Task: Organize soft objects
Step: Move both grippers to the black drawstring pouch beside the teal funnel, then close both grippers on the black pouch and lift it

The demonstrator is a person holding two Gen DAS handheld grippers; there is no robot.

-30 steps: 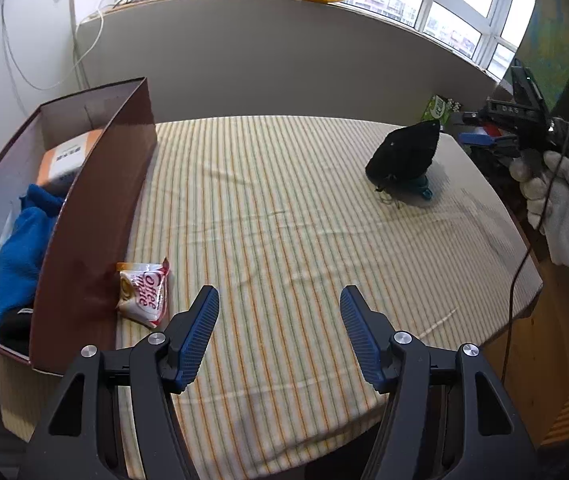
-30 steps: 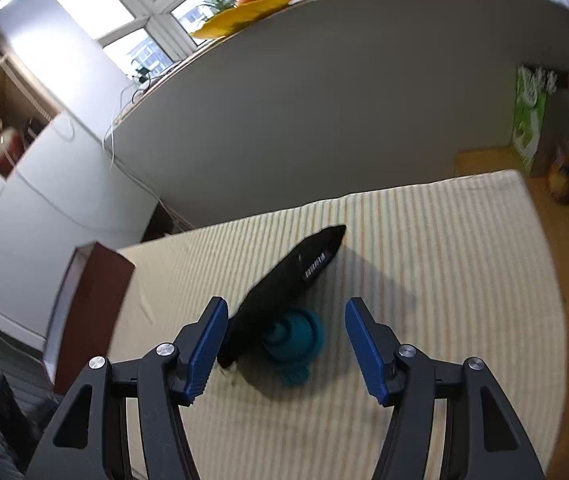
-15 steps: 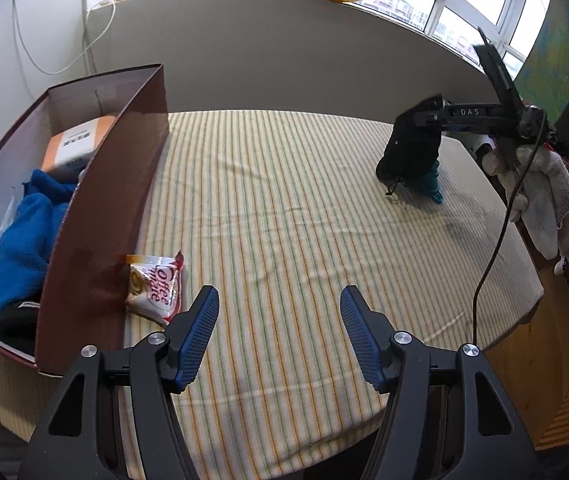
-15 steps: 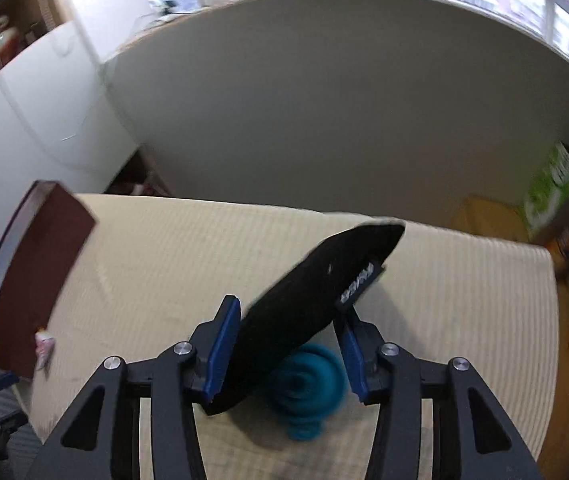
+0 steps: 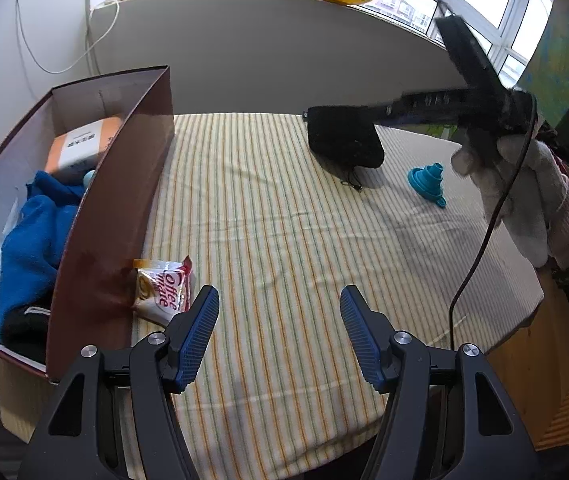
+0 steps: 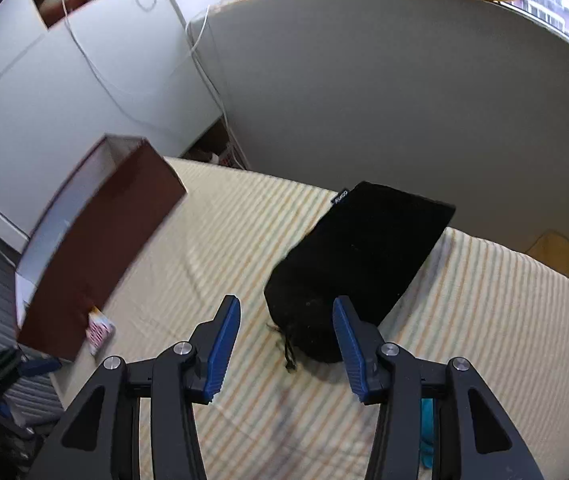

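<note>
A black soft pouch [image 6: 360, 264] with a drawstring lies on the striped tablecloth; it also shows in the left wrist view [image 5: 344, 142]. My right gripper [image 6: 286, 346] is open, its fingers on either side of the pouch's near end, apart from it. My left gripper [image 5: 280, 332] is open and empty, low over the near table edge. A brown cardboard box [image 5: 124, 200] at the left holds a blue cloth [image 5: 32, 240] and an orange-white packet [image 5: 80, 146].
A coffee-mate sachet [image 5: 164, 292] lies against the box's near corner. A teal collapsible funnel [image 5: 428, 182] lies right of the pouch. The table's right edge [image 5: 524, 312] drops to a wooden floor. A grey wall stands behind the table.
My right gripper opened and swung left off the pouch, which now lies flatter and apart from the funnel. The left gripper stayed open, drifting slightly.
</note>
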